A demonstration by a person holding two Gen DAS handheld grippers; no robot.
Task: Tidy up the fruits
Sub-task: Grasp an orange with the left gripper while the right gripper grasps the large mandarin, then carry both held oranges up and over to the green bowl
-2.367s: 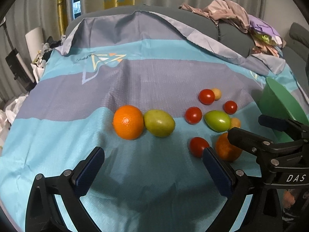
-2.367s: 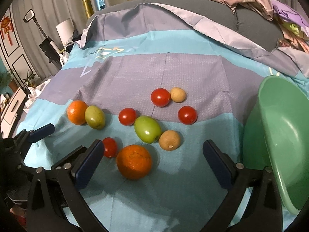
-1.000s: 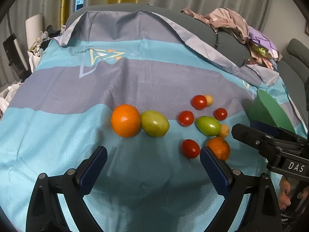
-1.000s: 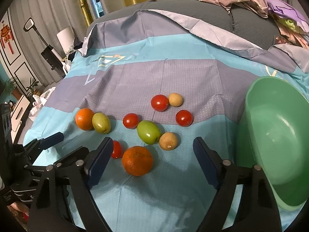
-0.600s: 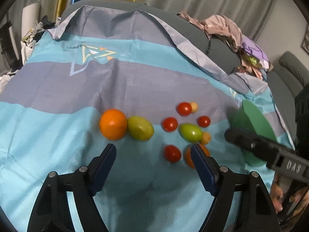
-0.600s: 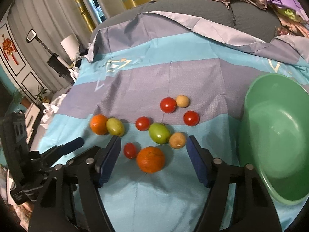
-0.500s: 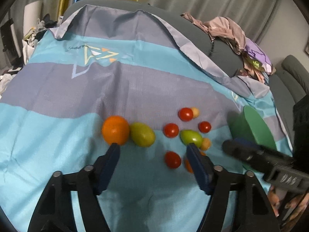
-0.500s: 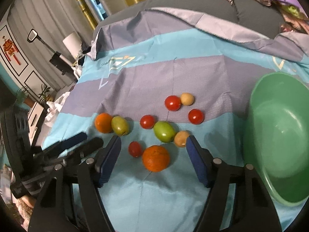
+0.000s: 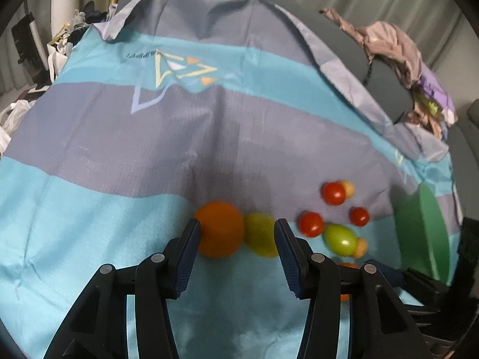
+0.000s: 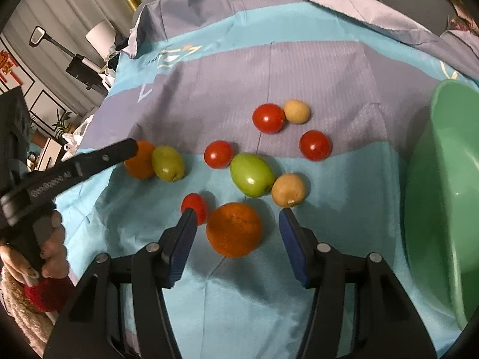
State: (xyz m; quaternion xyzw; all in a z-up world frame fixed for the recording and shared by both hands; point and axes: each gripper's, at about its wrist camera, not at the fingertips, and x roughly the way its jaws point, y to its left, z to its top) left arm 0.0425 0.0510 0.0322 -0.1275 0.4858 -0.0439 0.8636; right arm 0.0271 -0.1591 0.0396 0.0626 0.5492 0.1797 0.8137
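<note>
Fruits lie on a blue and grey sheet (image 9: 119,209). My left gripper (image 9: 236,227) hovers over an orange (image 9: 220,229) and a yellow-green fruit (image 9: 260,234) that touch each other. Its jaws are closing with both fruits framed between them, and I see no firm press. My right gripper (image 10: 238,218) stands around a second orange (image 10: 233,229). Its jaws are closing too, with a gap on each side. A small red tomato (image 10: 194,205) sits by its left fingertip. A green bowl (image 10: 434,194) stands at the right.
Three more red tomatoes (image 10: 268,118), a green fruit (image 10: 251,173) and two tan fruits (image 10: 289,190) lie beyond the right gripper. A hand (image 10: 51,254) holds the left gripper's handle at the left. Clothes (image 9: 398,48) are piled at the back right.
Both pairs of jaws have narrowed a lot. The left gripper has shifted so the left orange and yellow-green fruit sit between its fingers. The right gripper has sunk towards the near orange.
</note>
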